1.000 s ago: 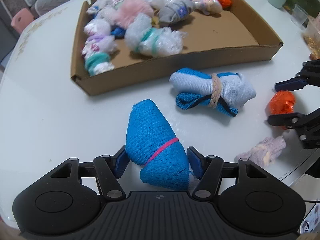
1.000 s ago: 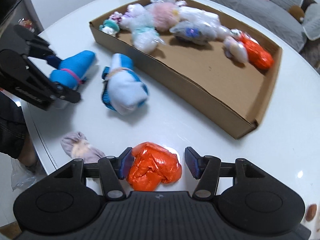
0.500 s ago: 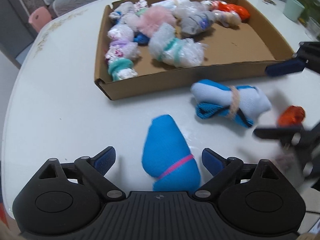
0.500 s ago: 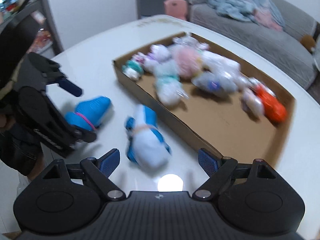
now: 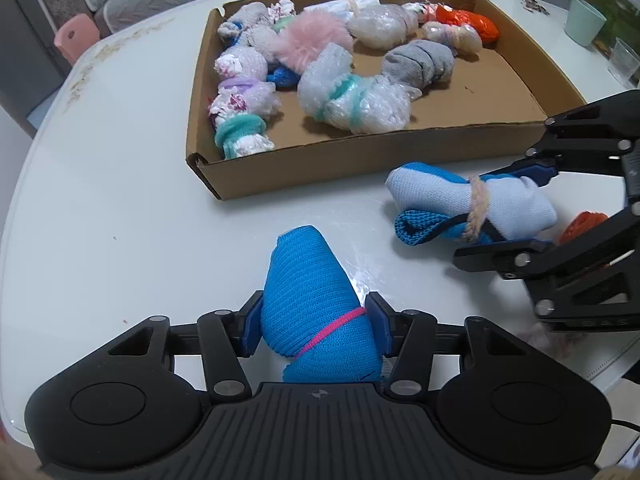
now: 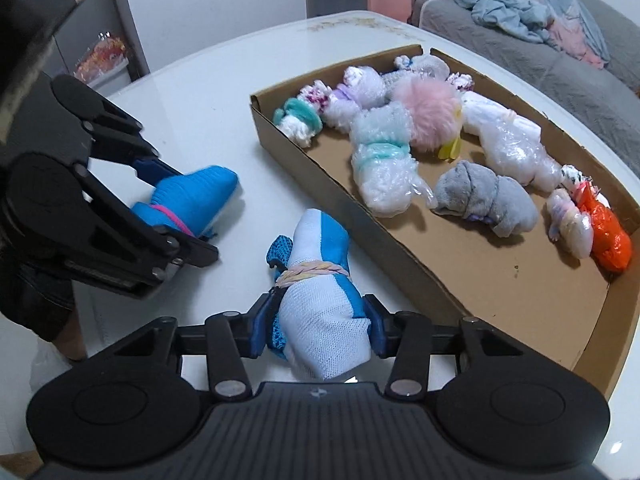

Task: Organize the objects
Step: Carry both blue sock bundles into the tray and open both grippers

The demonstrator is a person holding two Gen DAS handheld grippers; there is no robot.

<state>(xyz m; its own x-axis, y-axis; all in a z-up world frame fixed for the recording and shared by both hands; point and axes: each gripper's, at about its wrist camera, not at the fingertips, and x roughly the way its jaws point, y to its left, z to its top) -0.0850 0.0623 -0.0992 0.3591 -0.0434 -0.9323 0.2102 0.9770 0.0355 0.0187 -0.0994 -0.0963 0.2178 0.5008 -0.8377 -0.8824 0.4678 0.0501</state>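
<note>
- On the white counter (image 5: 120, 208), left gripper (image 5: 314, 330) is closing around the bright blue knitted bundle with a pink band (image 5: 310, 300), after releasing it briefly.
- Right gripper (image 6: 316, 326), off the orange bundle, now closes on the white-and-blue sock roll (image 6: 320, 312); both await the cardboard tray (image 5: 360, 160).

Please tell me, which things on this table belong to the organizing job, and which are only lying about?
Part of the job:
- blue sock roll, the left gripper closing on it
- white-and-blue sock bundle, the right gripper closing on it
- cardboard tray
- orange bundle on the table

Just lying about:
- green cup
- clear glass
</note>
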